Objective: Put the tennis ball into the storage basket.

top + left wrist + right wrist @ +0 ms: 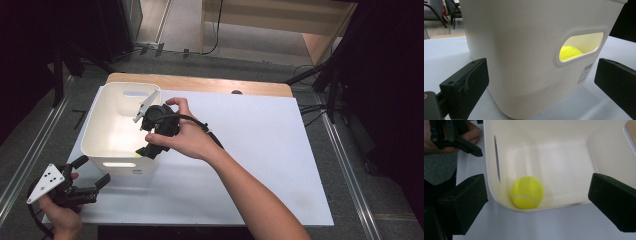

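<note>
A yellow tennis ball (527,192) lies loose on the floor of a white plastic bin (95,120), in its near corner. In the left gripper view the ball (570,53) shows through the handle slot of the bin (524,50). My right gripper (148,150) hangs over the bin's near right rim, open, and nothing sits between the jaws. In its own view the right gripper (537,197) stands wide above the ball. My left gripper (92,171) rests low at the front left, open and facing the bin's near wall, apart from it.
The bin stands at the back left of a white sheet (260,150) that covers a wooden table (200,82). Dark stands and cables (325,90) flank the table on the grey floor. The person's right forearm (250,195) crosses the sheet's middle.
</note>
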The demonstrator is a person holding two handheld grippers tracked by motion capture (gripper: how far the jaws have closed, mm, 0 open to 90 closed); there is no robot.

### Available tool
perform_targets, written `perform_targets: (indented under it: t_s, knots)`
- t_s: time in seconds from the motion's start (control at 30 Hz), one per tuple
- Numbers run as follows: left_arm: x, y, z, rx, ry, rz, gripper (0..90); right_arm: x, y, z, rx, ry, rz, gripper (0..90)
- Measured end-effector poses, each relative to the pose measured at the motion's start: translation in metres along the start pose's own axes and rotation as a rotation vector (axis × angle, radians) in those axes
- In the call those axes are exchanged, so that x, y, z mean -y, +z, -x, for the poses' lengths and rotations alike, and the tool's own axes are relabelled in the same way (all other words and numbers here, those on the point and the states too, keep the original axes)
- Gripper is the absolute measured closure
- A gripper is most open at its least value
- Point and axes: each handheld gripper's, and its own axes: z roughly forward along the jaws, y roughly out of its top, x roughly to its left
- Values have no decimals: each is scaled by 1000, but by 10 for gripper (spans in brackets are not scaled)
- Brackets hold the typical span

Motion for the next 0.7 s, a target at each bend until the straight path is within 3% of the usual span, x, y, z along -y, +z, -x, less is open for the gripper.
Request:
perform_targets:
  t_s: [0.7]
  knots:
    - [0, 0, 0, -2, 5, -5, 0, 38, -26, 8, 30, 78, 68, 0]
